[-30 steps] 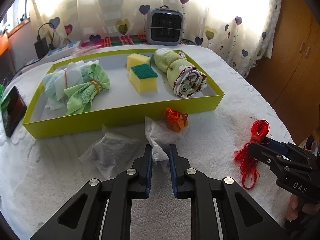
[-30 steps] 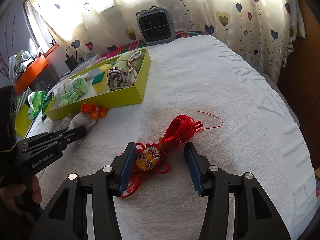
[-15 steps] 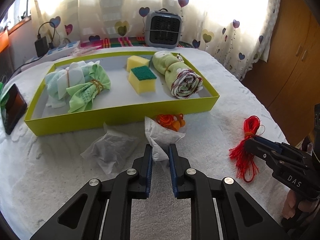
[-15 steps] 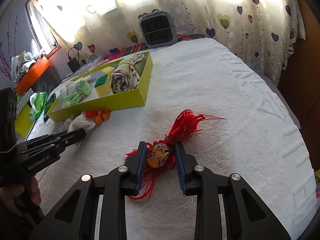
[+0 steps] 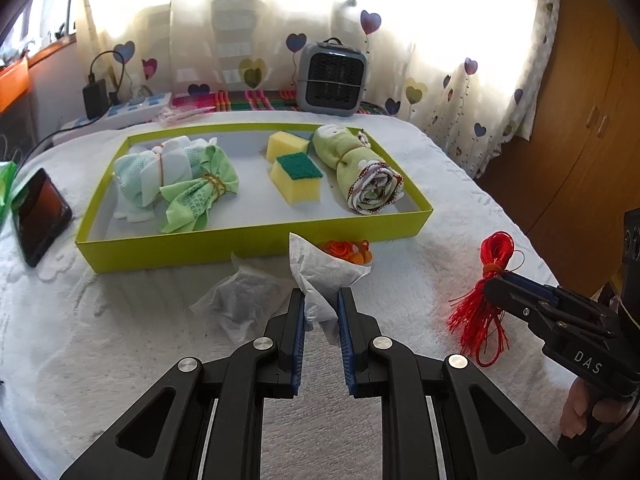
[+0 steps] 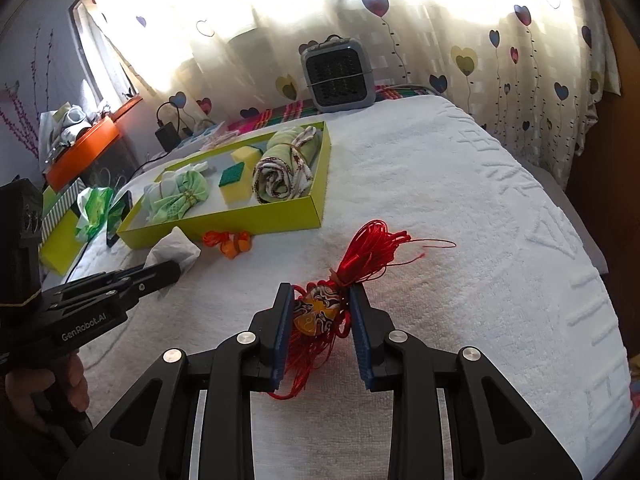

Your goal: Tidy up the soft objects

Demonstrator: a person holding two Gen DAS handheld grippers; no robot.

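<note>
My left gripper (image 5: 320,300) is shut on a crumpled white tissue (image 5: 320,276), lifted a little off the white towel-covered table (image 6: 460,200). In the right wrist view the same gripper (image 6: 168,270) shows at the left with the tissue (image 6: 172,246) at its tip. My right gripper (image 6: 318,304) is shut on the red tasselled cord bundle (image 6: 368,248), its pads squeezing the painted medallion (image 6: 318,312). From the left wrist view the red bundle (image 5: 480,312) hangs from the right gripper (image 5: 496,286). A lime-green tray (image 5: 256,240) holds tied cloths, two sponges and a rolled towel.
A second tissue (image 5: 240,304) lies flat in front of the tray, and an orange cord bundle (image 5: 346,250) sits by the tray's front wall. A phone (image 5: 38,216) leans at the left. A grey heater (image 5: 332,80) stands at the back; a wooden cabinet (image 5: 592,140) is on the right.
The right gripper's jaws closed from wide apart onto the red bundle's medallion. The left gripper rose slightly with the tissue, pulling it up off the table.
</note>
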